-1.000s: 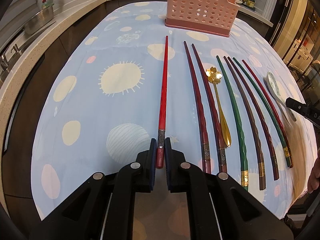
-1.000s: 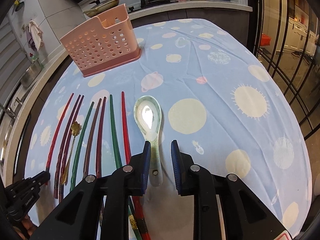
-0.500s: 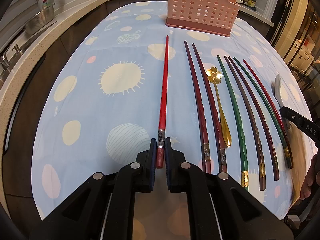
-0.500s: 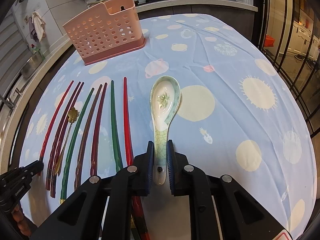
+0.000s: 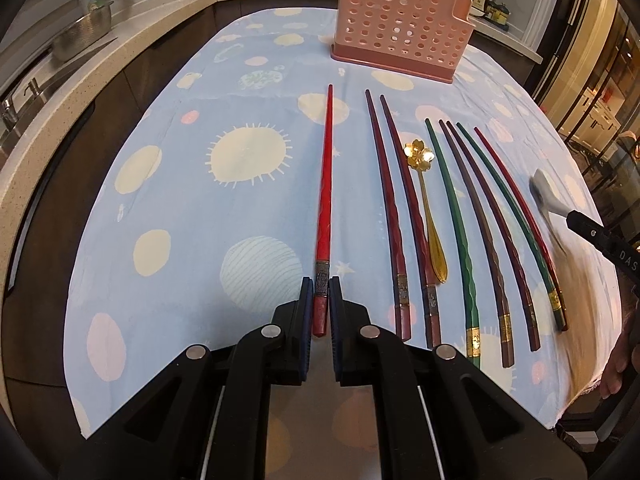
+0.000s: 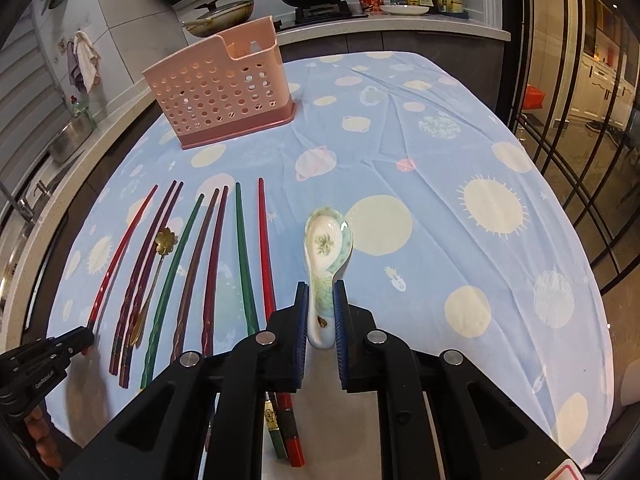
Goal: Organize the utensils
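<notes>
My left gripper is shut on the butt end of a bright red chopstick that lies on the blue tablecloth and points at the pink perforated utensil holder. My right gripper is shut on the handle of a white and green ceramic spoon and holds it lifted above the cloth. The spoon also shows in the left wrist view at the far right. The holder stands at the far side of the table.
Several chopsticks, dark red, green and brown, lie in a row with a gold flower-headed spoon among them. They show left of the right gripper. A counter with a sink runs along the left, a stove with pans behind.
My right gripper closed on the ceramic spoon's handle and raised it off the cloth, tilting the bowl up. My left gripper stayed shut on the red chopstick without moving.
</notes>
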Motion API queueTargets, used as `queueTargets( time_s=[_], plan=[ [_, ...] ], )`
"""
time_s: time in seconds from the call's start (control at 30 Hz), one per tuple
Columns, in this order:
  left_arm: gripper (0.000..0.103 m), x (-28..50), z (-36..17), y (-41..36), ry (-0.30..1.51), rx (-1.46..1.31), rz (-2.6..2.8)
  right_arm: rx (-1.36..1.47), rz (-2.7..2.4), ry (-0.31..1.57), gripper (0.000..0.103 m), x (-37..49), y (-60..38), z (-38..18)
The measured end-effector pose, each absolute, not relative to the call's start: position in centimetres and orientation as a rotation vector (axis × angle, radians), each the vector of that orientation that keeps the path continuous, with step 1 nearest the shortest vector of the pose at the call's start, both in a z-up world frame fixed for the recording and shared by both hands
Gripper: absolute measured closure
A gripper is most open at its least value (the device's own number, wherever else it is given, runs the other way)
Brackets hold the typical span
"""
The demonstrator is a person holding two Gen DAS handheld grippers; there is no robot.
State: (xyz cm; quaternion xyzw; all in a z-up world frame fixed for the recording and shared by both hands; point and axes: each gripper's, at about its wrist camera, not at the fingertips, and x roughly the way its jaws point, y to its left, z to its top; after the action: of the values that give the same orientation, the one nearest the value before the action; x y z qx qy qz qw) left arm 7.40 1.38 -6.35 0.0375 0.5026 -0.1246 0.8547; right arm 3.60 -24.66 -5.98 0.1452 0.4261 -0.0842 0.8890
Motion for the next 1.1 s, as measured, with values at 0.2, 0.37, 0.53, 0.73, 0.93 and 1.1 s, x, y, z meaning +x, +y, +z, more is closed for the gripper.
queueTargets(
  time_s=[0.2,0.37,0.53,0.73,0.93,1.1],
  plan=[
    [0.096,6.5,-4.1,1.9,1.003,0.061,-0.271,0.298,-0.172,0.832,0.092,2.7,-24.7,-3.9],
    [0.096,6.3,-1.9,1.9,0.953,0.045,-0.286,0.289,-0.163,0.792,0.093,2.5,-24.7,-2.3],
    [0.096,6.9,-0.6,1.7,0.929,0.032,-0.296,0.288,-0.153,0.778,0.1,2.9,-24.9,-1.7],
    [0.096,7.7,-0.2,1.0,0.921,0.044,-0.296,0.296,-0.154,0.795,0.103,3.6,-25.6,-2.4],
    [0.096,8.0,-1.2,0.8,0.954,0.045,-0.296,0.32,-0.169,0.819,0.097,3.5,-26.4,-3.5],
    [0.096,8.7,-1.8,0.7,0.97,0.049,-0.286,0.336,-0.195,0.838,0.096,5.2,-28.1,-4.4]
  ],
)
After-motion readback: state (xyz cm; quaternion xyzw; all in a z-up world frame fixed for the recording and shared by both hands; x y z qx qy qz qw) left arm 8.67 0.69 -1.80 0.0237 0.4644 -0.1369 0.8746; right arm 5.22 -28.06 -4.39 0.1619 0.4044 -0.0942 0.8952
